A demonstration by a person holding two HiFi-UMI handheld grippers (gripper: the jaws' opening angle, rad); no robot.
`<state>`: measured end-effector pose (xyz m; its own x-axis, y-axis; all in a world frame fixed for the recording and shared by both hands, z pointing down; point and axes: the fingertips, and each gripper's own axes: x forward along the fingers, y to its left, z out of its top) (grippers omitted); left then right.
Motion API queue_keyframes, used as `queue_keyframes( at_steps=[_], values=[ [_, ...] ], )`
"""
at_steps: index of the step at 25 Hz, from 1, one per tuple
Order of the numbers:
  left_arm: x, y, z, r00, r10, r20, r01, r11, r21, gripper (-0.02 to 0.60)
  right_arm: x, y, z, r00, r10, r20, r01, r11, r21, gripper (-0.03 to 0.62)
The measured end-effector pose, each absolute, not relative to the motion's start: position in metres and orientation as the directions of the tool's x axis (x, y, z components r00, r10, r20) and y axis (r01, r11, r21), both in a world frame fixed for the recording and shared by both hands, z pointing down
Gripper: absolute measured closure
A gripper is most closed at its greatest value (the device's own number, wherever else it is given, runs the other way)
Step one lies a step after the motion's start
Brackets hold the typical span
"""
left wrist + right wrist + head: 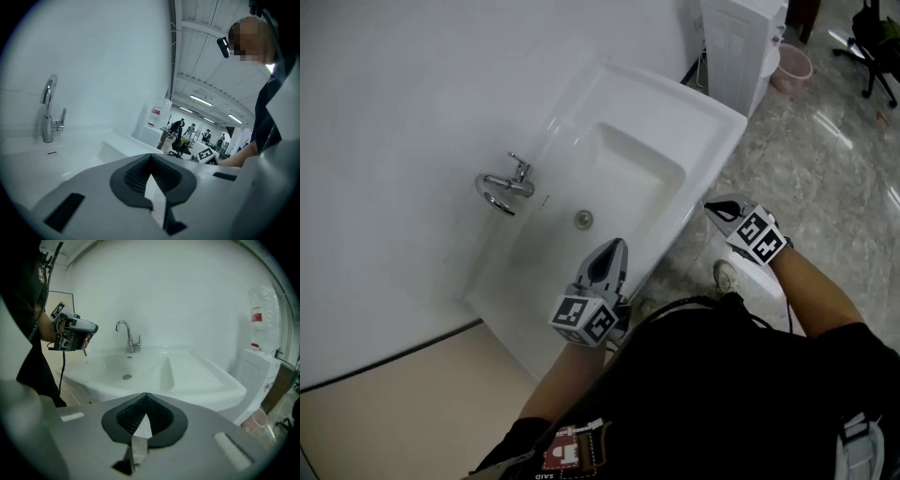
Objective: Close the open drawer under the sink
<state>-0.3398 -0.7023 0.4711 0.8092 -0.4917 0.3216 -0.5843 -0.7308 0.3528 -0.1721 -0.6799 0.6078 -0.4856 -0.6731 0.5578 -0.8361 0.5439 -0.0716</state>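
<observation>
Our head camera looks steeply down on the sink (628,169) from close above. The camera on the left gripper (619,247) looks along the sink beside the wall (412,94); the one on the right gripper (711,207) faces that wall. All 3 views share the faucet (508,184).

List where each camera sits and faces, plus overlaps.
Head view: on the person's head, steeply down at the sink and faucet; both forearms, left gripper, right gripper show.
Left gripper view: on the left gripper, looking along the sink top over its shut jaws; person's arm and torso show.
Right gripper view: on the right gripper, facing the sink; shut jaws, left gripper show.
Shared: faucet in all three.
</observation>
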Motion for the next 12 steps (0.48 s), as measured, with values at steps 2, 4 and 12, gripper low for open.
queue_keyframes(
  at_steps=[2, 4, 12],
  values=[
    [-0.367, -0.71, 0.46, 0.789, -0.538, 0.296, -0.614, -0.709, 0.346, 0.581, -0.184, -0.69, 0.588, -0.5, -0.673, 0.545, -0.826, 0.559, -0.068, 0.592],
    [-0.402, -0.714, 0.452, 0.758, -0.589, 0.28, -0.652, -0.676, 0.344, 0.581, -0.203, -0.697, 0.567, -0.517, -0.673, 0.529, -0.818, 0.571, -0.073, 0.592],
    [-0.546, -0.724, 0.414, 0.624, -0.757, 0.193, -0.767, -0.545, 0.34, 0.581, -0.307, -0.733, 0.481, -0.606, -0.633, 0.482, -0.72, 0.694, 0.006, 0.592]
  ],
)
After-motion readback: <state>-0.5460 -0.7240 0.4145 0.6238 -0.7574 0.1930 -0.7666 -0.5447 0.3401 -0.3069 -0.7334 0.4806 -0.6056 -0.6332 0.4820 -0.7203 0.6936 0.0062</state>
